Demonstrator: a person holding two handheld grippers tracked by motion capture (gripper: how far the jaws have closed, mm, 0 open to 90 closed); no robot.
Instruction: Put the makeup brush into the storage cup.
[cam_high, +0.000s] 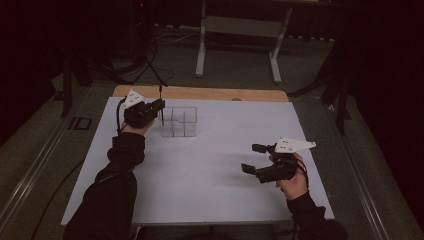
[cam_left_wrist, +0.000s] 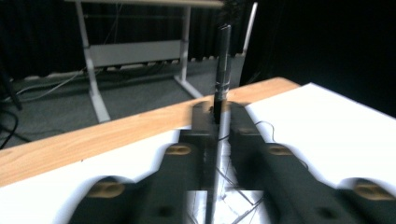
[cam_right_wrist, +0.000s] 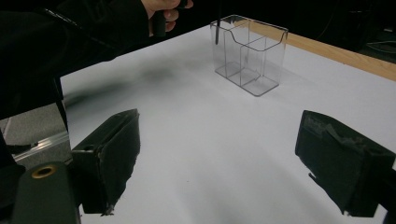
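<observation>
A thin dark pen stands upright at the left end of a clear plastic organizer with several compartments. Its lower tip dips just inside the organizer. My left gripper is level around the pen's middle. Along its jaws the pen stands in the narrow gap of the gripper, with a sliver of white beside it; the picture is blurred. My right gripper hovers open over the white sheet at the right, with nothing between its jaws.
A white sheet covers the table, and a wooden edge shows at the far side. A white desk frame stands on the floor behind. Cables trail from both grippers.
</observation>
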